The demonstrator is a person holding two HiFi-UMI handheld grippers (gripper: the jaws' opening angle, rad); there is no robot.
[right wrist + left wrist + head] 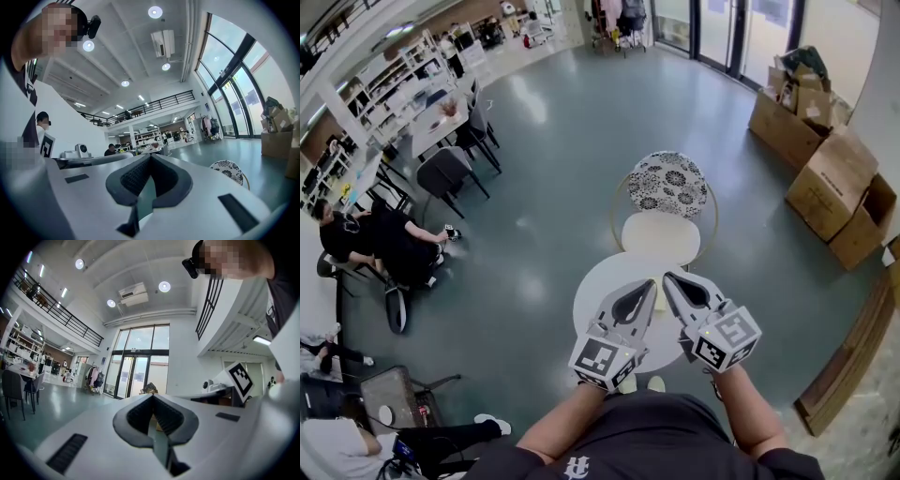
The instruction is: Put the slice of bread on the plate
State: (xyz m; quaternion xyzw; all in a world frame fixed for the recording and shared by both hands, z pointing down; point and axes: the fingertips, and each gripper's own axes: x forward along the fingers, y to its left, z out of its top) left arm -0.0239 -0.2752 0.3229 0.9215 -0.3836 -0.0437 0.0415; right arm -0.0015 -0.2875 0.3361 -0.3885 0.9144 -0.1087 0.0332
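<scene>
No slice of bread and no plate shows in any view. In the head view my left gripper (648, 284) and right gripper (669, 278) are held side by side, level, above a small round white table (592, 291). Both point away from me, and their tips nearly touch each other. Each pair of jaws is closed tip to tip with nothing between them. The left gripper view shows its shut jaws (152, 397) against glass doors far off. In the right gripper view the shut jaws (150, 157) face an open hall.
A chair with a cream seat (661, 234) and a patterned back (667, 183) stands just beyond the table. Cardboard boxes (830, 173) are stacked at the right wall. People sit at the left (380, 246), near dark chairs and tables (450, 127). Grey floor lies between.
</scene>
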